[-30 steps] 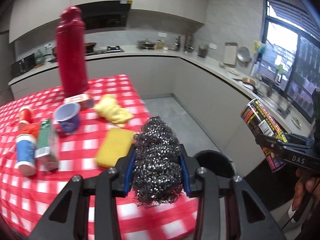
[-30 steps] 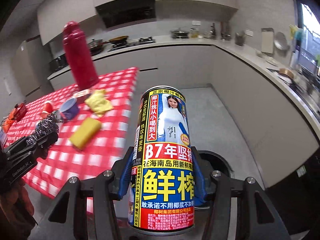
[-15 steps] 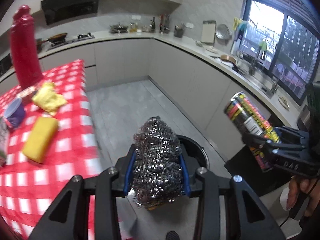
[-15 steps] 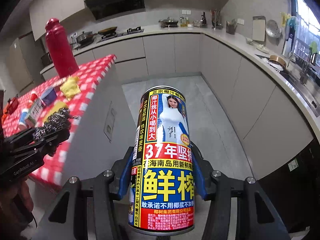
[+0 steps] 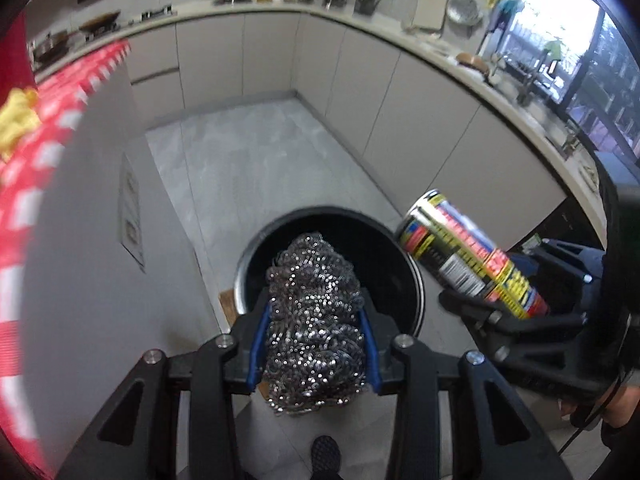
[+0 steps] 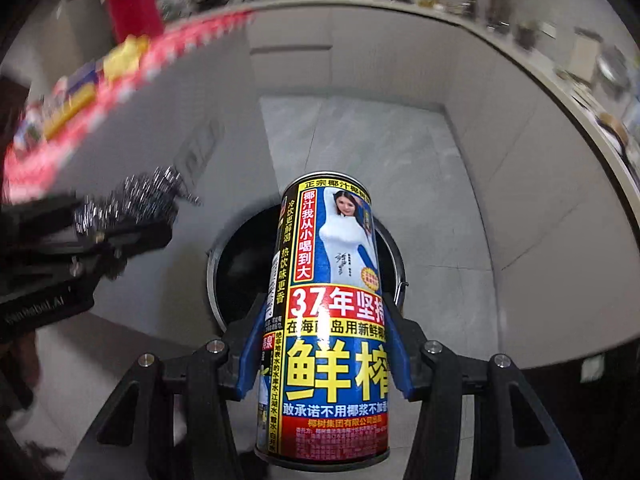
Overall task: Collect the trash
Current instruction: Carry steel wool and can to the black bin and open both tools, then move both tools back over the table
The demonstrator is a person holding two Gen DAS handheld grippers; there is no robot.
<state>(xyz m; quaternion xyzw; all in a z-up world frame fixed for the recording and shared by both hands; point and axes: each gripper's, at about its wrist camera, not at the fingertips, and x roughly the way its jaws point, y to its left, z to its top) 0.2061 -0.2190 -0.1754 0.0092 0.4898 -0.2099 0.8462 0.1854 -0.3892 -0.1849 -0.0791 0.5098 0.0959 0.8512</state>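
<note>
Both loads hover over the bin [image 5: 256, 248], nothing dropped yet: left gripper [image 5: 314, 350] clamps the steel scourer [image 5: 316, 320], right gripper [image 6: 326, 354] clamps the can [image 6: 328, 320]. More stuff waits up on the bench [image 5: 24, 184].

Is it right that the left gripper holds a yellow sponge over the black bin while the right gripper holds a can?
Not quite. The left wrist view shows the left gripper holding a steel scourer, not a yellow sponge, over the black bin. The right gripper does hold a can.

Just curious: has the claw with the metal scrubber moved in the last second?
Yes. The left claw carried the scrubber off the checked table to over the black bin.
</note>
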